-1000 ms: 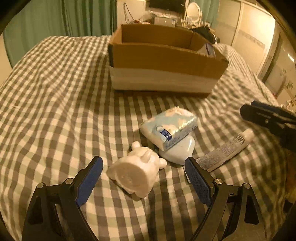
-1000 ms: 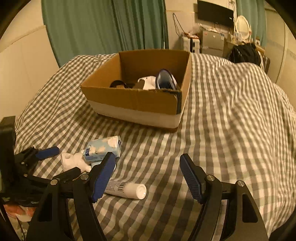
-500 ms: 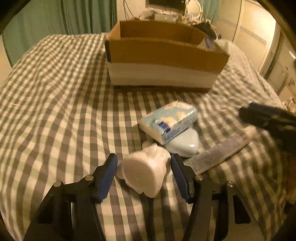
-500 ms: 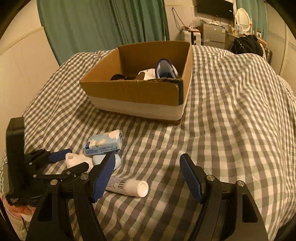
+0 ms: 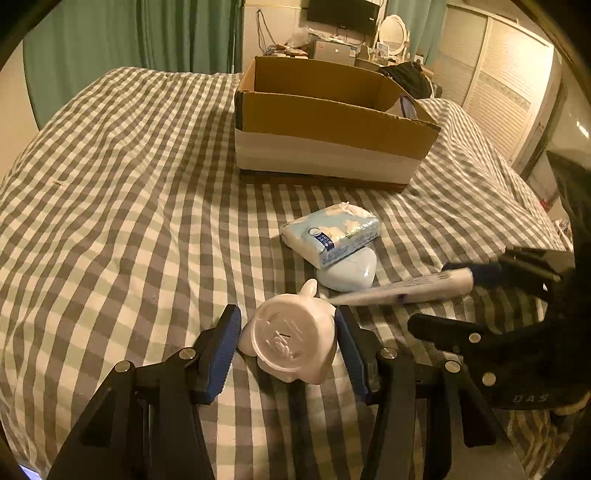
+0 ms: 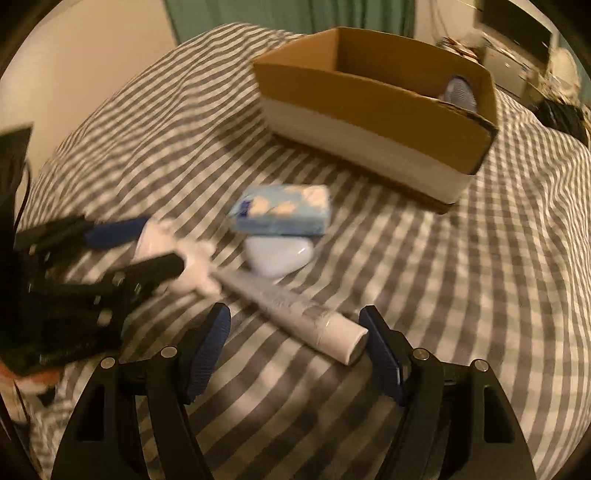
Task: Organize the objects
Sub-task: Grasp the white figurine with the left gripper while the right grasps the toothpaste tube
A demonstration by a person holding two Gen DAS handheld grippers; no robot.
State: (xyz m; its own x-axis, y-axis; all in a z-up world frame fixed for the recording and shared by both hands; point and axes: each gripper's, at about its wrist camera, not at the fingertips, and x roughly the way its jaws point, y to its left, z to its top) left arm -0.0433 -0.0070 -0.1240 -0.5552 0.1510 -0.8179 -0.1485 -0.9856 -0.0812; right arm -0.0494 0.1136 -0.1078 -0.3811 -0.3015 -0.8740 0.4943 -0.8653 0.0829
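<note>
My left gripper (image 5: 288,341) is shut on a white animal figurine (image 5: 290,341) lying on the checked bedspread, its round base facing the camera. My right gripper (image 6: 297,349) is open, its jaws on either side of the cap end of a white tube (image 6: 295,314); the tube (image 5: 402,291) lies just right of the figurine. A blue tissue pack (image 5: 330,234) rests on a pale blue heart-shaped case (image 5: 349,273) behind them. The cardboard box (image 5: 328,129) stands further back, with several items inside (image 6: 460,92).
The checked bedspread (image 5: 129,206) spreads wide to the left of the objects. Green curtains (image 5: 129,33), a dresser with a mirror (image 5: 391,33) and wardrobe doors (image 5: 506,92) stand beyond the bed.
My left gripper closed onto the figurine. My right gripper swung down and left to straddle the tube's cap end, still open.
</note>
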